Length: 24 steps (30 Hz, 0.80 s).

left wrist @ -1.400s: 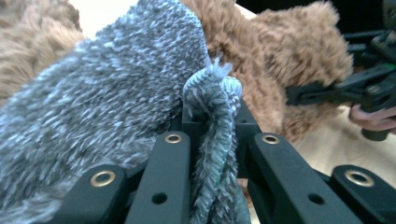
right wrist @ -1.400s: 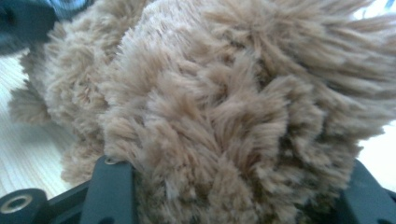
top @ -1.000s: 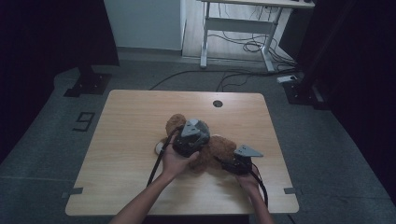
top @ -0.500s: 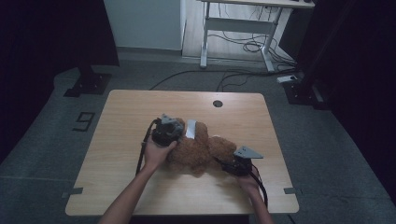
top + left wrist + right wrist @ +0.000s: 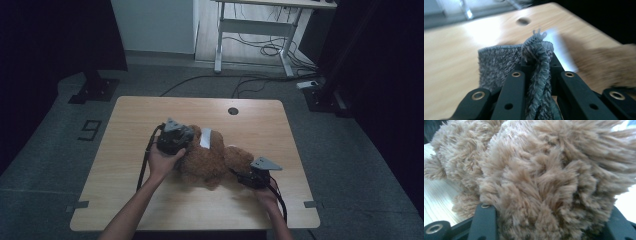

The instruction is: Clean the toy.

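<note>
A brown teddy bear (image 5: pixel 215 161) lies on the wooden table (image 5: pixel 135 115), near its middle. My left gripper (image 5: pixel 191 134) is at the bear's left end. In the left gripper view the left gripper (image 5: pixel 537 61) is shut on a fold of grey fuzzy cloth (image 5: pixel 499 62), with the bear (image 5: pixel 606 65) blurred at the right. A white patch (image 5: pixel 206 138) shows beside the bear's upper side. My right gripper (image 5: pixel 240 173) is at the bear's right end. In the right gripper view the bear's plush (image 5: pixel 544 177) bulges between the jaws, which press on it from both sides.
A round cable hole (image 5: pixel 233 111) sits near the table's far edge. Bare wood stretches left of the bear and along the front edge. On the floor beyond stand a white desk frame (image 5: pixel 255 30), loose cables (image 5: pixel 260 50) and dark stands.
My left gripper moved left from over the bear's middle to its left end, uncovering the white patch. The right gripper stayed put.
</note>
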Tool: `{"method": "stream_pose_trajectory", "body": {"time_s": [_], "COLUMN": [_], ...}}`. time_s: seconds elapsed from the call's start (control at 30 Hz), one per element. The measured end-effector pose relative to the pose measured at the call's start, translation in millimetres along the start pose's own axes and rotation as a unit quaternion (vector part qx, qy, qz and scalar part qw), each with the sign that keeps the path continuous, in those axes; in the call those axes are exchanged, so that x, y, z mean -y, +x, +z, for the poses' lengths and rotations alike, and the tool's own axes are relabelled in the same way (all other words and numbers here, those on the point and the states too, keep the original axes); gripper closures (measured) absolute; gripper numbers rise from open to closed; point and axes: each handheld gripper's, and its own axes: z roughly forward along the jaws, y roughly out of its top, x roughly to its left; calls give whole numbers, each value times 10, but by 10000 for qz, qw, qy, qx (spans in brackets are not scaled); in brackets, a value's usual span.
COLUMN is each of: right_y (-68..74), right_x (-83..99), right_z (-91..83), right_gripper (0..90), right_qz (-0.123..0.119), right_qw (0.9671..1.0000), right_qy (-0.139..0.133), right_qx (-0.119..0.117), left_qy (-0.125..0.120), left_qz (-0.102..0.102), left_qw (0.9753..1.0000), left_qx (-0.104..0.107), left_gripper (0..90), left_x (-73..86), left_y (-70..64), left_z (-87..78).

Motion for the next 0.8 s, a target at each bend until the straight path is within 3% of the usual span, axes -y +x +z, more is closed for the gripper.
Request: {"method": "stream_pose_trajectory", "body": {"time_s": [0.03,0.1,0.17,0.27,0.37,0.43,0.57,0.63,0.73,0.8], "right_y": [1,4,4,1,-4,-2,-4,-2,1,-1], "right_x": [0,0,1,1,2,2,-1,-1,-1,0], "right_z": [0,1,-2,-5,-8,-7,-3,-3,-4,-4], "right_gripper": [456,456,456,455,454,454,454,454,454,454], "right_qz": [3,7,4,1,18,19,30,24,8,14], "right_qw": [10000,10000,10000,10000,10000,10000,10000,10000,10000,10000], "right_qy": [0,-12,2,1,-2,-6,-16,-17,-21,-20], "right_qx": [-1,5,1,-2,-19,-20,-43,-37,-28,-30], "left_qy": [-10,30,111,340,651,659,719,763,818,757], "left_qz": [179,327,391,352,224,14,-178,-315,-253,-262], "left_qw": [9998,9993,9988,9984,9976,9978,9968,9959,9946,9949], "left_qx": [9,151,254,272,85,25,-311,-377,-578,-607], "left_gripper": [800,799,798,798,797,799,801,801,801,801], "left_x": [-63,-164,-227,-229,-110,-39,64,123,184,179], "left_y": [-100,-270,-393,-445,-325,-201,66,183,281,311], "left_z": [18,98,230,464,691,718,648,604,526,442]}}
